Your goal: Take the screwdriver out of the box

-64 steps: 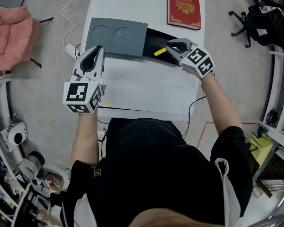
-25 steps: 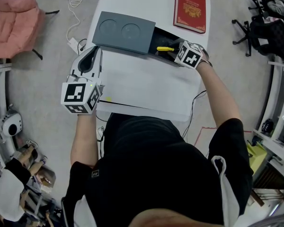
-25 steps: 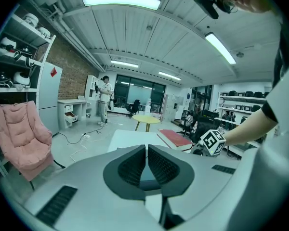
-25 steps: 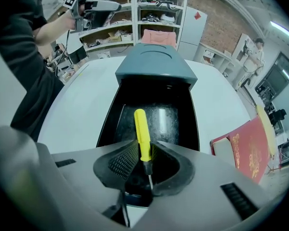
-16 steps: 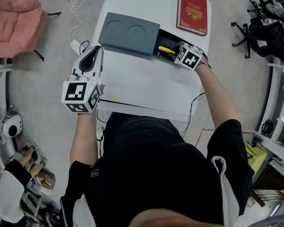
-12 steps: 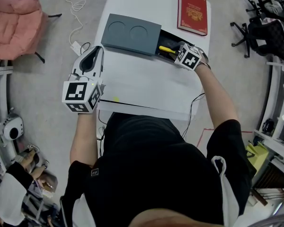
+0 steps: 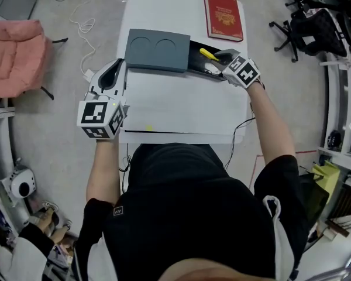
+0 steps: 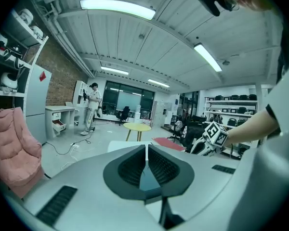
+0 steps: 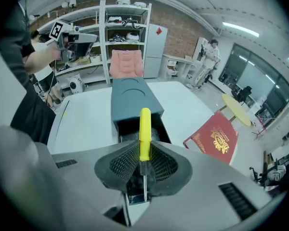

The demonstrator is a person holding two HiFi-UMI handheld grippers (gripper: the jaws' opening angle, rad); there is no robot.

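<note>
The screwdriver [image 9: 144, 129] has a yellow handle and a thin metal shaft. My right gripper [image 9: 144, 161] is shut on it where handle meets shaft, with the handle poking out past the jaws. In the head view the right gripper [image 7: 220, 57] holds the screwdriver [image 7: 207, 54] just above the open black end of the dark grey box [image 7: 158, 50]. That box [image 9: 133, 99] lies below and ahead in the right gripper view, its lid slid back. My left gripper [image 7: 120, 62] hovers at the table's left edge, beside the box. Its jaws [image 8: 147, 154] are shut on nothing.
The box rests on a white table [image 7: 181, 107]. A red book [image 7: 224, 15] lies at the table's far right corner. A pink chair [image 7: 14, 45] stands on the floor to the left, a black office chair [image 7: 307, 28] to the right. Cables trail on the floor.
My right gripper closed on the screwdriver inside the box and rose with it, so the yellow handle now tilts up over the box opening. The left gripper has risen slightly.
</note>
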